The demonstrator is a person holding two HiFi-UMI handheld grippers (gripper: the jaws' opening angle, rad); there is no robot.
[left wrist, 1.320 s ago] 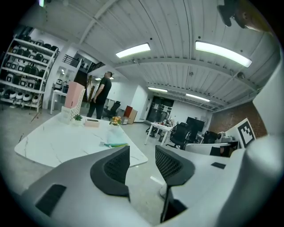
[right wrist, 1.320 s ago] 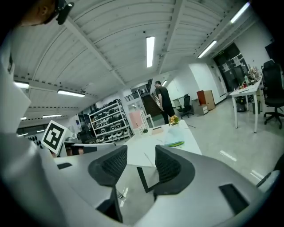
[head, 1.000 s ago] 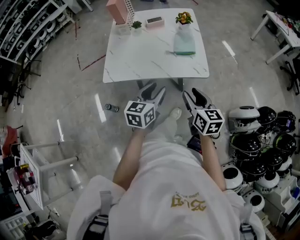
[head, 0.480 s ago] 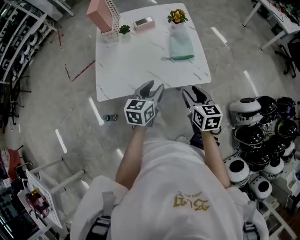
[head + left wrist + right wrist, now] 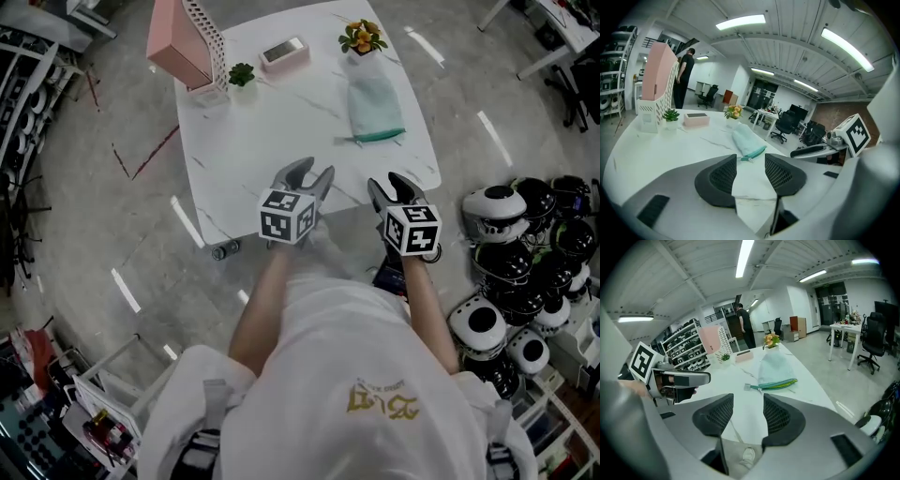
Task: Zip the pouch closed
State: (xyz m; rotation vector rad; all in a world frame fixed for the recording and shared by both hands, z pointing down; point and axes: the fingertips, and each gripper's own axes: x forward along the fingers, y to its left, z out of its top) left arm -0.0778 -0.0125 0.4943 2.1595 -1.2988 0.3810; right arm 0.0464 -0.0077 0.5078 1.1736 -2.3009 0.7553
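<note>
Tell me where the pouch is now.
In the head view, the pouch lies on the right side of the table, just nearer than the flowers and beyond the right gripper, untouched.

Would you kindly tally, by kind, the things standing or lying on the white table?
Pouch: 1
Pink file holder: 1
Pink box: 1
Potted plants: 2, a succulent and flowers
Total: 5

Left grey two-jaw gripper [image 5: 311, 171] and right grey two-jaw gripper [image 5: 387, 183] side by side, empty
Both tilt downward ahead of bare forearms [image 5: 265, 302]; jaws of each have just been opening, now stand apart, nothing between them
</note>
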